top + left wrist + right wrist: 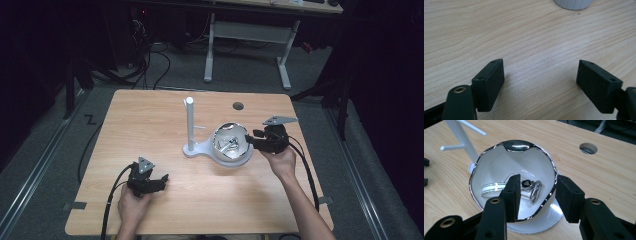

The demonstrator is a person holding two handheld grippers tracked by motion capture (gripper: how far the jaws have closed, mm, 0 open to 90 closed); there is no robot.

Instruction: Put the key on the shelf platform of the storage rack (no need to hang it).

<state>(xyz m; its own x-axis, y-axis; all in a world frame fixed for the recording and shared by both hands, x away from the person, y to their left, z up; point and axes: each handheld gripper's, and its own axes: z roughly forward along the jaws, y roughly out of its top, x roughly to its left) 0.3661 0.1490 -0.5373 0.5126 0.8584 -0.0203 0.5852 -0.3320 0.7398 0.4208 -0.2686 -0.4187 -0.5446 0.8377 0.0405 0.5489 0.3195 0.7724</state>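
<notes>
A white bowl with a chrome rim (221, 150) (516, 145) sits on a white stand whose upright post (190, 122) (459, 135) carries short pegs. Inside the bowl lie a white band with a dark stripe (491, 188) and a metal key ring (535, 188) (230, 144). My right gripper (248, 140) (538, 180) is open at the bowl's right side, one jaw inside the rim and the other outside it. My left gripper (161, 182) (540, 67) is open low over bare wood at the front left, holding nothing. The stand's ribbed base (572, 3) shows ahead of it.
A round cable hole (238, 106) (587, 148) lies in the wooden table (150, 120) behind the bowl. Beyond the table's far edge stand a white-legged desk (247, 32) and loose floor cables (150, 55).
</notes>
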